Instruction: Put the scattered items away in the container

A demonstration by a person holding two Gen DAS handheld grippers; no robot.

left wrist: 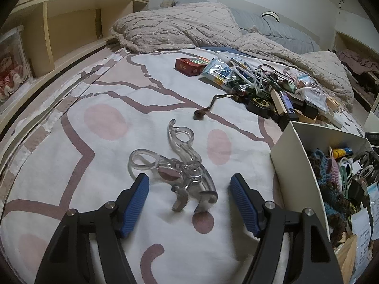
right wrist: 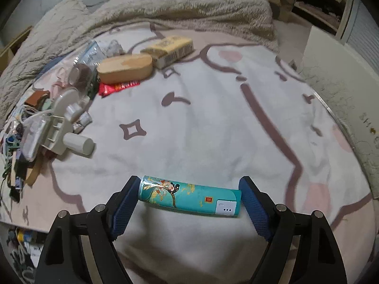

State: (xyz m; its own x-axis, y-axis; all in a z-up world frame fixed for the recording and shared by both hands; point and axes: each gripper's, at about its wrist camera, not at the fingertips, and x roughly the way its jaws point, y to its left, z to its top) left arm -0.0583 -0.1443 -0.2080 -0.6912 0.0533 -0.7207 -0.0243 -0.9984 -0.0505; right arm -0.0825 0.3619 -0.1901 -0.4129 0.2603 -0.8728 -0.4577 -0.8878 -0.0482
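A teal tube [right wrist: 189, 196] with a painted figure and a white end lay crosswise on the bed sheet [right wrist: 213, 123], spanning the gap between the blue pads of the right claw [right wrist: 188, 195]. Its metal end sat against the left pad [right wrist: 124, 207] and its white end just met the right pad; whether the pads pressed on it or only flanked it could not be told. That claw angled steeply down at the bed, jaws standing wide. Up and to the left lay a loose heap: a white plastic holder with a stubby cylinder [right wrist: 68, 132], a tan oval case [right wrist: 125, 68], a yellow carton [right wrist: 170, 47] and a red wrapper [right wrist: 116, 88], with a shaggy beige blanket [right wrist: 180, 7] behind. In the left wrist view, a clear-handled scissor-like tool [left wrist: 180, 165] lay on the sheet between the left claw's [left wrist: 189, 203] pads, touching neither; that claw was partly spread and held nothing, tilted down toward the bed. To its right stood the white box [left wrist: 296, 156], already holding crocheted pieces, a yellow tube and papers. Beyond it spread more clutter, among it a red box [left wrist: 191, 65], white cables [left wrist: 258, 78] and a brown knotted cord [left wrist: 206, 108].
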